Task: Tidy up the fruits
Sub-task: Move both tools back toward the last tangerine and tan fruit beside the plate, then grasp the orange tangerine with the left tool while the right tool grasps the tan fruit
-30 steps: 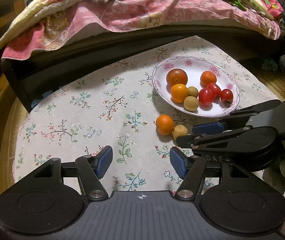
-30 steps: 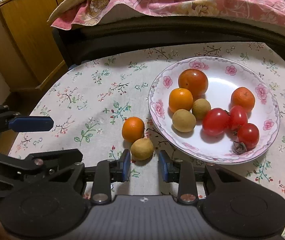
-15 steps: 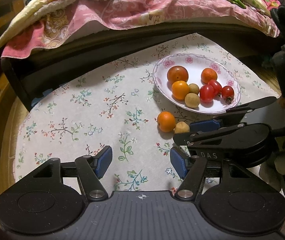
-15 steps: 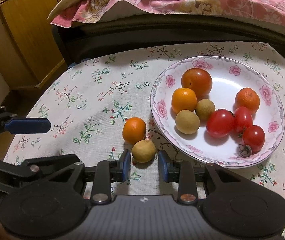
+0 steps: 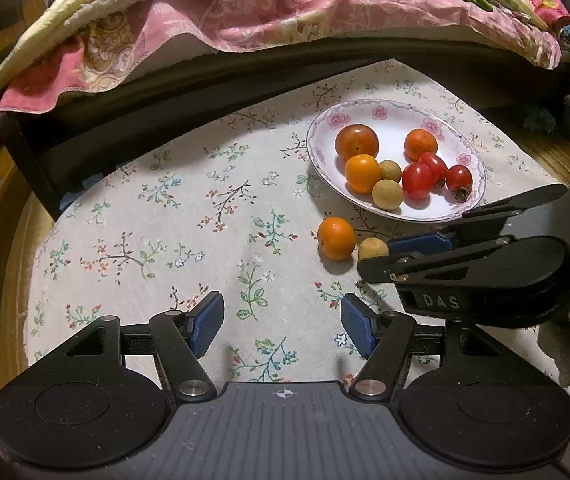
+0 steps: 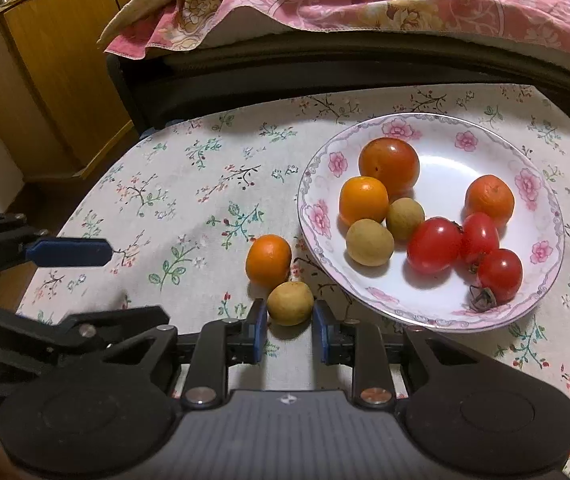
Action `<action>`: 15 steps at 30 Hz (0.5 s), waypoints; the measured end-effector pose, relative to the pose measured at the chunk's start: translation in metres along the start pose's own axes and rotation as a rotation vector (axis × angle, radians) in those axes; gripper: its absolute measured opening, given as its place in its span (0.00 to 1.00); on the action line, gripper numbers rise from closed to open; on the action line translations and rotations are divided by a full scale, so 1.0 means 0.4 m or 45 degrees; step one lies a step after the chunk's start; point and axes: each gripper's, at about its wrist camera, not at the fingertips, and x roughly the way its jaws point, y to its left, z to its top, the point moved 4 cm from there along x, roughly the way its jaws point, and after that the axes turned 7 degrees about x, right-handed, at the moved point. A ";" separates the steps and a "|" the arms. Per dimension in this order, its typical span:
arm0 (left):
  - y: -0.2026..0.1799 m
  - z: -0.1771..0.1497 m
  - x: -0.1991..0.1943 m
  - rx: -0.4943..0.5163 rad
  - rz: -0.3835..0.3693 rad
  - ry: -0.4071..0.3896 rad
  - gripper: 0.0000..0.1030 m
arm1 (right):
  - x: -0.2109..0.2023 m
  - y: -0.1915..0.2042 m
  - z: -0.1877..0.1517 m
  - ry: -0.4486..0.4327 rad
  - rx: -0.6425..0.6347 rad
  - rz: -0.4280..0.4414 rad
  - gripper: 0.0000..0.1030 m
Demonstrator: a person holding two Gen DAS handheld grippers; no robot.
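Fingertips of the right gripper flank a tan fruit on the tablecloth — spread, not clamped. An orange touches it; the plate lies just beside. The left gripper hovers wide open.

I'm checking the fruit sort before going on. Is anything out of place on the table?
Yes. Two fruits lie on the tablecloth beside the plate: an orange and a small tan fruit. The rest sit in the plate. The right tool brackets the tan one, not yet closed.
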 end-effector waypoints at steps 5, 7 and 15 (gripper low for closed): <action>-0.014 0.014 0.017 0.010 -0.033 -0.017 0.70 | -0.017 -0.023 -0.014 0.022 0.013 -0.022 0.28; -0.025 0.021 0.032 0.018 -0.045 -0.022 0.70 | -0.024 -0.037 -0.019 0.033 0.022 -0.032 0.28; -0.071 0.070 0.099 0.045 -0.074 -0.062 0.69 | -0.058 -0.108 -0.034 0.049 0.075 -0.049 0.28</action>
